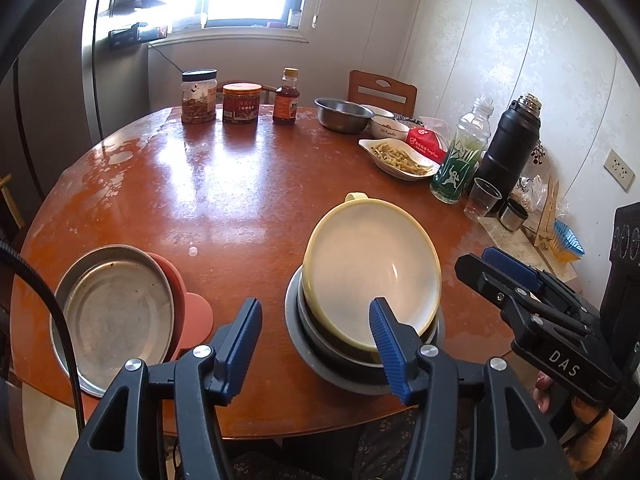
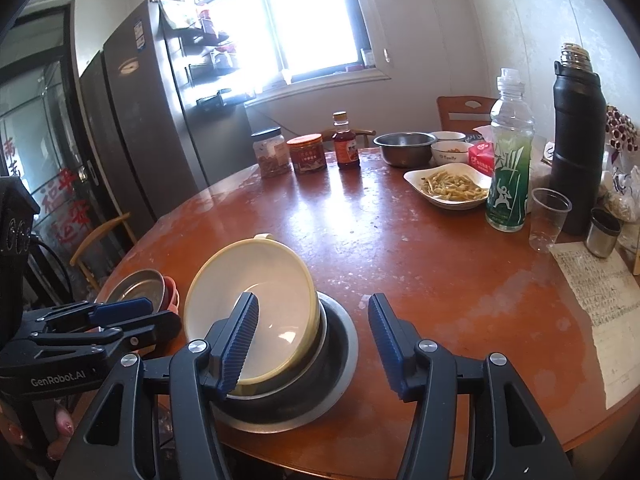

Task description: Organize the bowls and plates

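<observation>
Resting on: bench (image 1: 224,184), round, worn reddish-brown top with pale scuffs, took up most of both views.
Room: window glare behind, fridge at left, chair backs at far edge, jars, bottle and thermos near the wall.
Bowl stack: steel bowl (image 2: 340,344) at near edge of bench, cream bowl (image 1: 372,272) nested in it but tilted, not seated flat, its handle tab pointing away.
Plate stack: steel plate (image 1: 112,316) lay on pink plate (image 1: 192,312), left of the bowl stack, apart from it.
Key relation: cream bowl sat just ahead of both tools, between them; left tool to its left, right tool to its right, about equally near.
Left tool (image 1: 316,344): spread, nothing pinched; right finger overlapped cream bowl rim in view, contact unclear.
Right tool (image 2: 314,344): spread, nothing pinched; left finger over the cream bowl, contact unclear.
Judgement: cream bowl looked released; levelling it seemed next.
</observation>
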A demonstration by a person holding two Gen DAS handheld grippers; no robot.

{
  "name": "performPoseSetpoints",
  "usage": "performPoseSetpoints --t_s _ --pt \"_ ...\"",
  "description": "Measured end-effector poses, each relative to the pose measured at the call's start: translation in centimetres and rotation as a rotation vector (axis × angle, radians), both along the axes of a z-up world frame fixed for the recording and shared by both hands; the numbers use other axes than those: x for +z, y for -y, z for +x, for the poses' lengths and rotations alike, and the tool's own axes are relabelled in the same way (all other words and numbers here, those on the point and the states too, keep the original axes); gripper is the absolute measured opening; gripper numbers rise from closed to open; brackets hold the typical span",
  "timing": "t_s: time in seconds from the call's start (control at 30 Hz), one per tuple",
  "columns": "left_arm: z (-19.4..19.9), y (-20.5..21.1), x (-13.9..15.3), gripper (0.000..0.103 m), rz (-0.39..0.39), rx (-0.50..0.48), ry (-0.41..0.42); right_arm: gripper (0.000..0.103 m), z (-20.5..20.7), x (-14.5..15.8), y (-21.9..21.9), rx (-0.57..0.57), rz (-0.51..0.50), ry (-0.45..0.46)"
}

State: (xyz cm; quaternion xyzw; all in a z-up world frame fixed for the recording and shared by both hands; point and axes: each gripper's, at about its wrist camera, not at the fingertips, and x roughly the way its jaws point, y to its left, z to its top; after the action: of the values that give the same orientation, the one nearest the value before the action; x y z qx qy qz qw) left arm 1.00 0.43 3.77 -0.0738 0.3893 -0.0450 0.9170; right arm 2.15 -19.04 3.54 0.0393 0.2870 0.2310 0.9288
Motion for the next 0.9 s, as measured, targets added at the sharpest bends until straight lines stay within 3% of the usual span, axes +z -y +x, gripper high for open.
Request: performPoseSetpoints --t_s 0.07,0.1,0.23,0.63,0.9 --pt "-0.3 -0.3 -0.1 0.057 -0.009 0.004 -0.005 0.071 -0.1 0.0 0.2 -0.003 0.001 0.001" --pt "-0.4 -0.5 -0.1 0.058 -0.016 0.006 -0.004 0.072 -0.2 0.0 0.3 -0.004 0.004 0.002" --pt "-0.8 -0.9 -0.5 0.066 -0.038 0.006 -0.016 0.073 -0.1 -0.3 0.3 0.009 0.002 -0.015" --pt "2.8 -1.3 -4.5 0.067 -0.167 -0.007 -0.149 0.073 3.1 -4.7 0.4 0.018 0.115 -0.263" --pt "4.8 -0.7 -6.5 0.067 -0.237 -0.018 -0.226 0.073 4.5 -6.0 -0.8 0.056 0.096 -0.317"
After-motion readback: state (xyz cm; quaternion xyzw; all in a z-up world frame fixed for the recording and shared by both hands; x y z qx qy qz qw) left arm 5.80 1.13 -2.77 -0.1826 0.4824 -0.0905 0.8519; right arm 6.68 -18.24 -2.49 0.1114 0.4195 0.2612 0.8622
